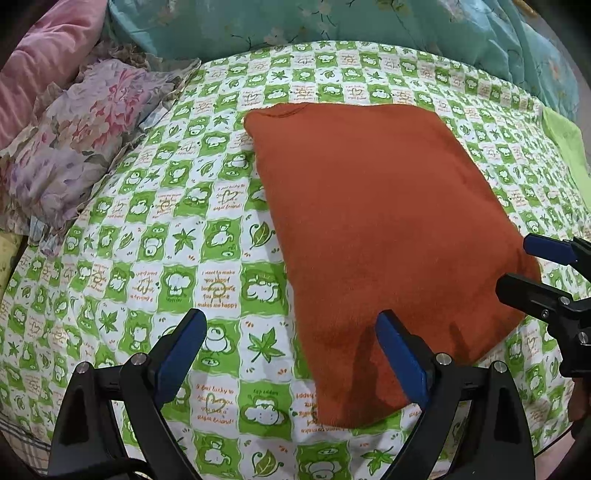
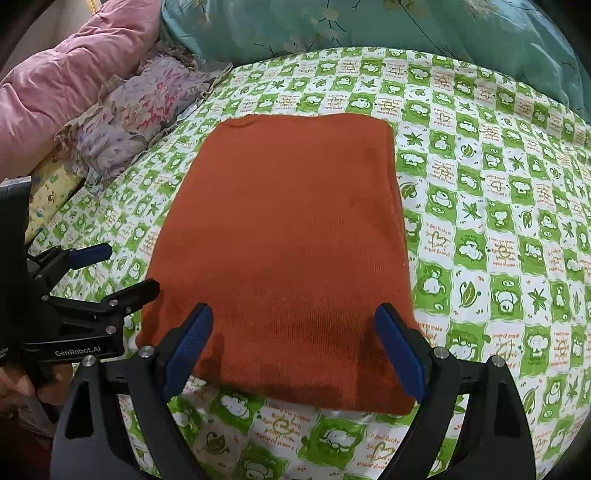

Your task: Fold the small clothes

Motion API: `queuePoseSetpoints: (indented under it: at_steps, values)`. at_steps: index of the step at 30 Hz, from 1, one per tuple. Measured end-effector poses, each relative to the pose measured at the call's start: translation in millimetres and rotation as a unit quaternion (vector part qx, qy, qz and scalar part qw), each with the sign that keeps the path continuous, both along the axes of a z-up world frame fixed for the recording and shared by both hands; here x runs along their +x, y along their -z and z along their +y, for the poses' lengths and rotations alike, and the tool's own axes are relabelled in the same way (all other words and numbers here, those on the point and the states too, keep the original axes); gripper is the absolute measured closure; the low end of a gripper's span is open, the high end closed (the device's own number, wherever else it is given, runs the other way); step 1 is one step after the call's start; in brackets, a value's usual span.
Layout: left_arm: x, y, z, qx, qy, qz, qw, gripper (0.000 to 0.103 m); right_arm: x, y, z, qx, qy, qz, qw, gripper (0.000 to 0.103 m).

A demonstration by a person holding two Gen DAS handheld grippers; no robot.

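Note:
A rust-orange garment (image 1: 380,236) lies folded into a flat rectangle on the green and white patterned bedsheet (image 1: 155,258); it also shows in the right wrist view (image 2: 280,240). My left gripper (image 1: 291,336) is open and empty, hovering over the garment's near left edge. My right gripper (image 2: 293,332) is open and empty above the garment's near edge. The right gripper shows at the right of the left wrist view (image 1: 532,266), and the left gripper at the left of the right wrist view (image 2: 122,269); both are open.
A floral pillow (image 1: 81,144) and a pink quilt (image 1: 44,55) lie at the left. A teal floral duvet (image 1: 369,22) runs along the far edge. A light green cloth (image 1: 569,147) lies at the far right. The sheet (image 2: 498,221) spreads right of the garment.

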State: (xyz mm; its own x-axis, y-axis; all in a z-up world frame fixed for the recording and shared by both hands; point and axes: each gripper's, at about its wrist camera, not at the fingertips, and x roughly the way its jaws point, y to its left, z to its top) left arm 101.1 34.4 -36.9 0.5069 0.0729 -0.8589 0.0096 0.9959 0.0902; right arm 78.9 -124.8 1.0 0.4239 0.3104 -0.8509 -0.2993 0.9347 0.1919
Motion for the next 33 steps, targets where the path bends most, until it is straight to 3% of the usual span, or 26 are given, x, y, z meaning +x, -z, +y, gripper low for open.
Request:
queuePoseSetpoints:
  at_steps: [33]
  values:
    - [-1.3,-2.2,-5.8,-0.005,0.001,0.000,1.0000,0.009,5.2,-0.8,-1.0,0.008,0.002,0.004,1.000,0.014]
